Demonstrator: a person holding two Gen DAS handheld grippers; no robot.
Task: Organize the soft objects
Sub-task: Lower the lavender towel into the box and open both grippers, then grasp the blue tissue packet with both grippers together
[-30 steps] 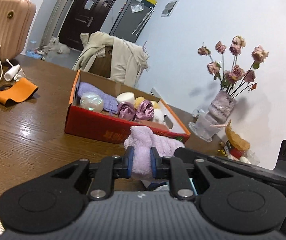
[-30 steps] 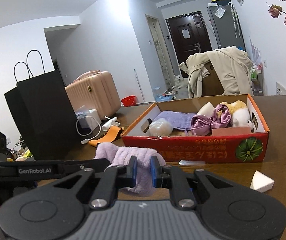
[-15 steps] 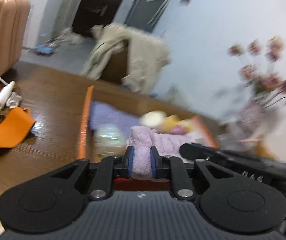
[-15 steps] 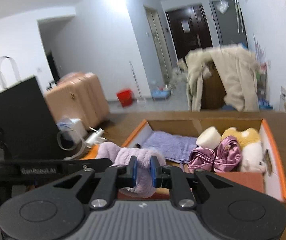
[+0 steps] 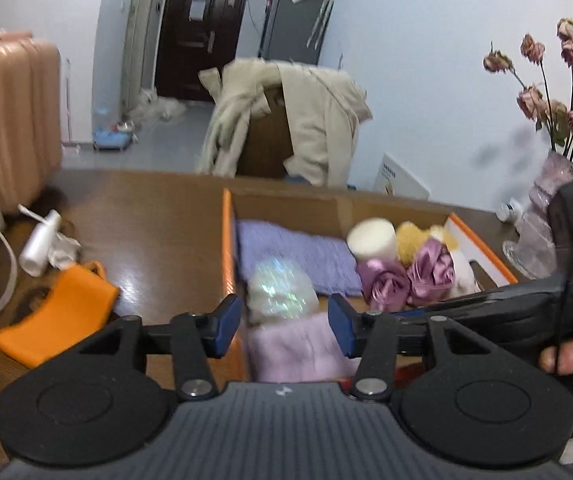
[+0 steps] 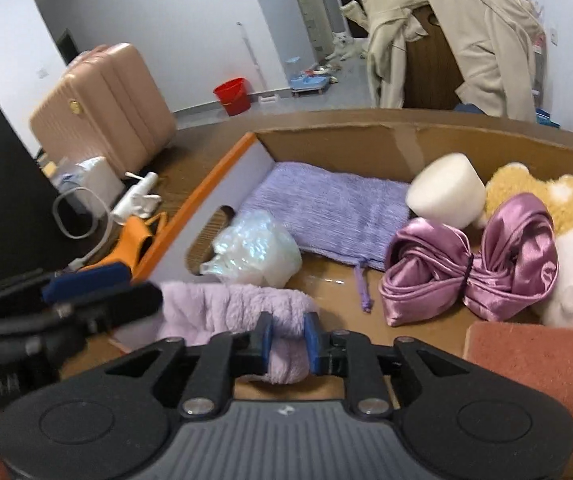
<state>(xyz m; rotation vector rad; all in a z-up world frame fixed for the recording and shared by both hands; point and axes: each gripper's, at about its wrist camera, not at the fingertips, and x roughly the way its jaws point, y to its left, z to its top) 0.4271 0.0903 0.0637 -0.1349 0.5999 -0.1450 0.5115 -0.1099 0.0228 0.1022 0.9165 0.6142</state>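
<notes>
The left claw [image 5: 284,326] stands wide open, its blue-padded fingers [image 5: 226,322] set well apart, with the fluffy lilac cloth [image 5: 300,346] lying loose in the gap between them; neither pad clearly touches it. The right claw [image 6: 287,340] is clamped narrowly on the same fluffy lilac cloth [image 6: 238,306], pinching its near right end between the two pads.

The cloth lies at the near left corner of the cardboard box [image 6: 398,142]. Seen from the right wrist, its long axis runs roughly left to right, the gripped end drooping down between the pads and the free end reaching left toward the blurred left claw. Whether it rests on the box floor or hangs just above it cannot be told.

Just beyond the cloth sits a shiny crinkled bag [image 6: 256,250], and behind that a flat purple pouch [image 6: 326,210] stretches toward the far wall of the box. To the right lie a pink satin bow [image 6: 474,270], a white foam cylinder [image 6: 446,196] tipped on its side, a tan and white plush toy [image 6: 558,216] and, at the near right, a terracotta sponge [image 6: 534,360].

On the worktop [image 5: 146,216] left of the box are an orange band [image 5: 58,314] and a white spray bottle [image 5: 40,244].
</notes>
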